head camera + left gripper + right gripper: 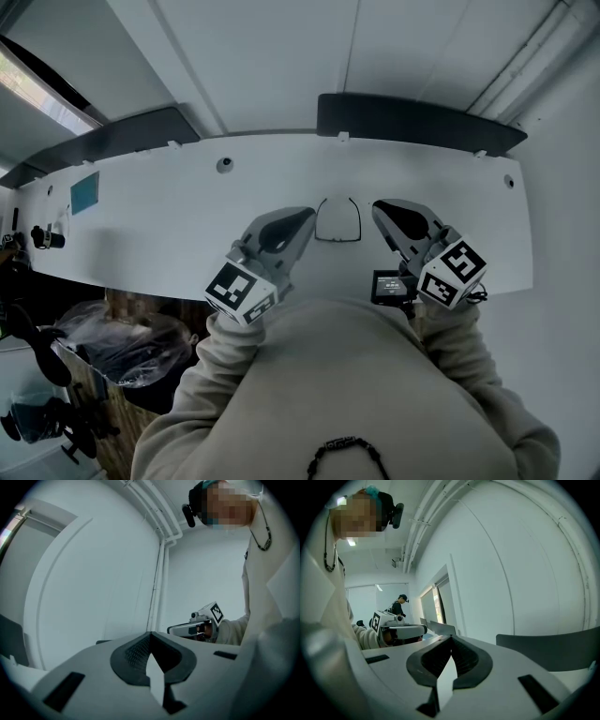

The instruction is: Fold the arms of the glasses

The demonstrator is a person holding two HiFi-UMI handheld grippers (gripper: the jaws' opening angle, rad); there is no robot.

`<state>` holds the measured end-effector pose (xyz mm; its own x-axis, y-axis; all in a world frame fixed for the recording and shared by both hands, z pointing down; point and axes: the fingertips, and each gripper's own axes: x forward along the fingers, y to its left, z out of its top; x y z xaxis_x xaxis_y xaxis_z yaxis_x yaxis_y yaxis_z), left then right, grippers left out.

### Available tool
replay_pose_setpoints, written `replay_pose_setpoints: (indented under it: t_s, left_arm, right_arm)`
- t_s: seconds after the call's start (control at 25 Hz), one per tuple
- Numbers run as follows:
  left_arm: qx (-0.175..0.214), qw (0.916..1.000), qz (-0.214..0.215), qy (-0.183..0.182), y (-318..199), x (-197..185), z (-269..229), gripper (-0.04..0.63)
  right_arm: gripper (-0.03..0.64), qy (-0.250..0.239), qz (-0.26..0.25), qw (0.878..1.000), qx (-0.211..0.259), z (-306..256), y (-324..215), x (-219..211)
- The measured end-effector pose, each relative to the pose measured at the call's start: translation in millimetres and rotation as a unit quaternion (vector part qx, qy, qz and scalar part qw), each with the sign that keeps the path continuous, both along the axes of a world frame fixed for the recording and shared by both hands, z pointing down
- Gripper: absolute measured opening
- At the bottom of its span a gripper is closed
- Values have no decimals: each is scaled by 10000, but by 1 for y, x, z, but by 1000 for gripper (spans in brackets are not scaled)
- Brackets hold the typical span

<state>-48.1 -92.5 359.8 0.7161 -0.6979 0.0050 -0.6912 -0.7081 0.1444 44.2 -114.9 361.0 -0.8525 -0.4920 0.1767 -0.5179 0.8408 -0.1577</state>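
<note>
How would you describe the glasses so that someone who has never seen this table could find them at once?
On the long white table, look at the near middle, in the gap between the left gripper and the right gripper. The glasses lie there, touched by neither: a thin dark wire outline, unlike the teal card far left or the black screened device.

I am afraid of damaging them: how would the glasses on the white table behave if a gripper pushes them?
The glasses look thin-framed, so they are probably light and easily bent. On the smooth white table they would likely slide when pushed. Lying flat, they should not roll.
</note>
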Motion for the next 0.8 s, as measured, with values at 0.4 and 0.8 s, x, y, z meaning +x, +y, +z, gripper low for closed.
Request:
replay_pose_setpoints:
  t_s: [0.4, 0.8]
  left_arm:
    - [-213, 9996, -18, 204, -3, -4, 13, 5]
    - [-527, 9979, -222, 312, 3, -17, 33, 5]
  right_arm:
    - [20, 446, -175, 9988, -67, 20, -9, -3]
    - [20, 745, -612, 9941, -496, 52, -16, -25]
